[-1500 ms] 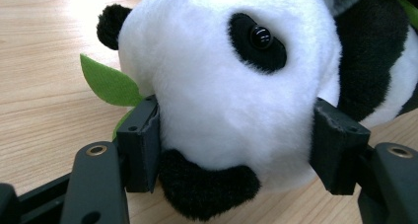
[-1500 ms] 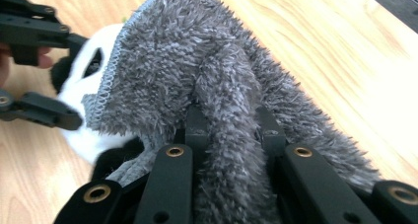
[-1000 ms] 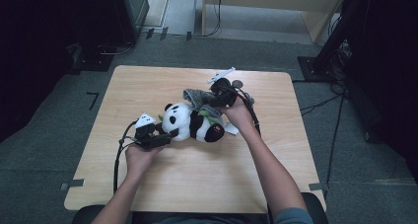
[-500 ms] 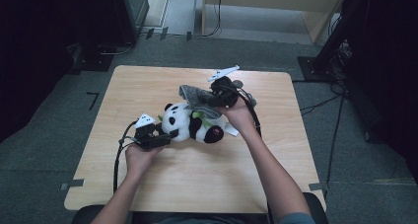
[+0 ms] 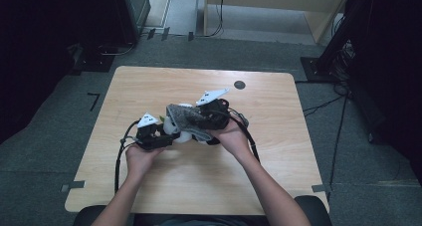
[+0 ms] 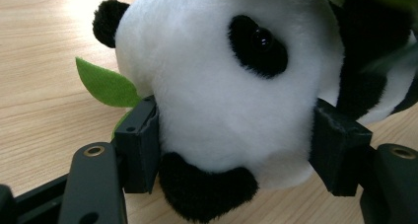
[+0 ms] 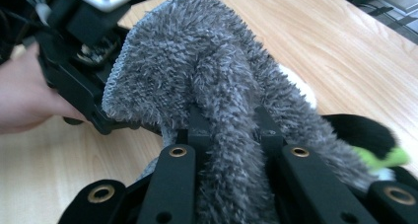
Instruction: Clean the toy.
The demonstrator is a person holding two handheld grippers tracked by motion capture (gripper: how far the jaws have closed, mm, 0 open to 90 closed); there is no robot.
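Note:
A black-and-white plush panda [image 6: 222, 86] lies on the wooden table [image 5: 149, 86] with a green felt leaf [image 6: 106, 86] beside its head. My left gripper [image 6: 236, 135] is shut on the panda's head, one pad pressing each side. In the high view this left gripper [image 5: 158, 136] sits at the panda's [image 5: 185, 136] left. My right gripper [image 7: 229, 125] is shut on a grey fuzzy cloth [image 7: 197, 71], pinched in a fold between its jaws. From above, the right gripper [image 5: 209, 117] holds the cloth [image 5: 186, 115] draped over the panda, hiding most of it.
A small dark round mark [image 5: 240, 84] lies on the table behind the right gripper. Black cables trail from both grippers across the tabletop. Dark equipment and cables stand on the floor around the table.
My right gripper has carried the grey cloth leftward over the panda, which now lies mostly covered. The left gripper has stayed in place on the panda's head.

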